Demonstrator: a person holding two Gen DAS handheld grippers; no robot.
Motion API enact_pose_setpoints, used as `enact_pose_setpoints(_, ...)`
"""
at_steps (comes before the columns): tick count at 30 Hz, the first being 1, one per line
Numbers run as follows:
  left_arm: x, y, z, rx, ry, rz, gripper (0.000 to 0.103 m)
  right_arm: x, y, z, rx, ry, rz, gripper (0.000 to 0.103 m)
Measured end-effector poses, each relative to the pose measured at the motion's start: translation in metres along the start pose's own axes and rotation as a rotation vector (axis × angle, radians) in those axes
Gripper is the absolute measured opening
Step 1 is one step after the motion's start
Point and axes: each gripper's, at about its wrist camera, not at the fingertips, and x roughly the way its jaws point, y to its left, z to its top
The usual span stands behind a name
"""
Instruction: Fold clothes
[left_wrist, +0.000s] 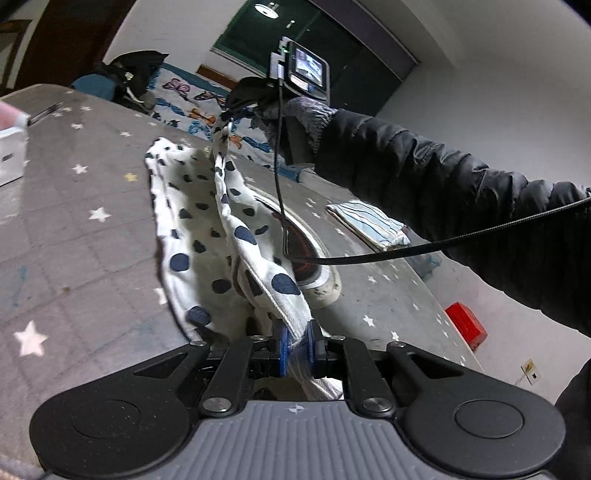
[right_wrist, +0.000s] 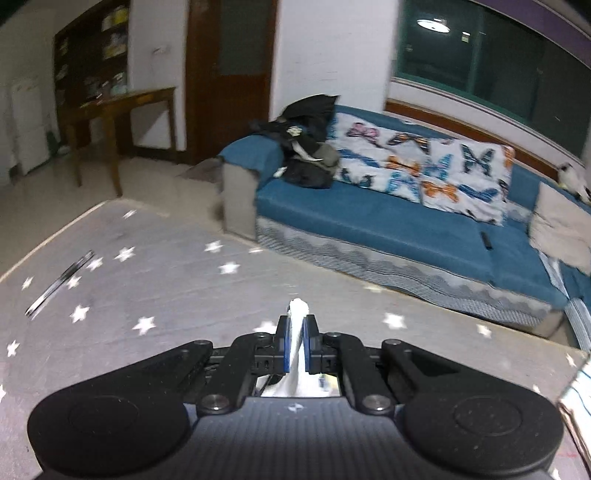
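The spotted garment (left_wrist: 207, 229) is strung between the 2 tools, and that stretched edge is the axis the next move turns on. The left tool (left_wrist: 295, 345) has its blue pads closed tight on a bunched white corner at the near end. From there the cloth runs away and upward to the right tool (left_wrist: 236, 101), seen in the left wrist view gripped by a gloved hand (left_wrist: 291, 114) under a small camera screen; that tool pinches the far corner. In the right wrist view the right tool (right_wrist: 295, 345) is likewise closed, with a white tuft of fabric (right_wrist: 297, 325) poking up between its pads.

The held edge is taut and lifted; the rest of the garment sags below it and drapes onto the grey star-print bench (left_wrist: 74, 221), where its lower edge rests. So the long axis lies roughly straight ahead of the left tool, with the slack body hanging to the left of that line.

A folded striped piece (left_wrist: 369, 225) lies on the bench well apart to the right, and a printed garment (left_wrist: 306, 251) lies flat just beside the spotted one
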Motion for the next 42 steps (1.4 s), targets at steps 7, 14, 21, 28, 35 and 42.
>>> enact_pose_setpoints(7,-0.009,0.008,-0.008,-0.026,0.007,0.005,0.011,0.019,0.057,-0.006,-0.084,0.027,0.036,0.006)
enact_pose_setpoints(14,-0.01,0.007,-0.011,-0.028,0.01,0.01,0.011,0.033,0.077,-0.015,-0.063,0.055,0.119,0.007)
enact_pose_setpoints(21,-0.015,0.001,-0.011,-0.012,-0.005,0.007,0.011,0.035,0.069,-0.012,0.032,0.046,0.194,0.007)
enact_pose_setpoints(28,-0.018,-0.004,-0.014,-0.002,-0.01,0.015,0.011,0.03,0.071,-0.011,0.025,0.058,0.258,0.019)
enact_pose_setpoints(35,-0.019,-0.002,-0.017,-0.007,-0.007,0.03,0.012,0.016,0.089,-0.017,-0.128,0.142,0.264,0.019)
enact_pose_setpoints(42,-0.021,-0.001,-0.016,-0.007,-0.015,0.049,0.012,0.012,0.102,-0.045,-0.2,0.253,0.281,0.019)
